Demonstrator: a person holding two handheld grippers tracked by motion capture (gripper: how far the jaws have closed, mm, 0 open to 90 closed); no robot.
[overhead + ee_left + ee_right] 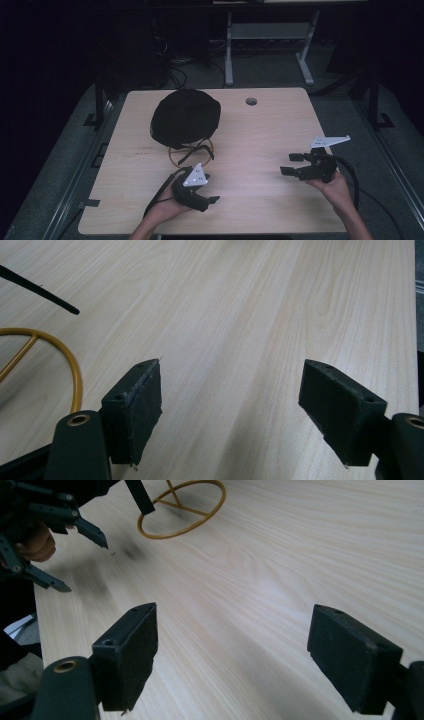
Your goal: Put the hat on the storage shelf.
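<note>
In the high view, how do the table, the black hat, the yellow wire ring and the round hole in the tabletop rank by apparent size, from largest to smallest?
1. Table
2. Black hat
3. Yellow wire ring, partly covered by the hat and its straps
4. Round hole

The hole lies farther from the camera, but the difference is plain.

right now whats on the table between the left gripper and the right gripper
Nothing: in the high view only bare table lies between the left gripper and the right gripper.

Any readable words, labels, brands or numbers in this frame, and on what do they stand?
None can be read.
Table: a faint dark mark left of the gold ring, too small and blurred to read.
Grey plates on the left tool and right tool: dark dots, no lettering legible.
</note>
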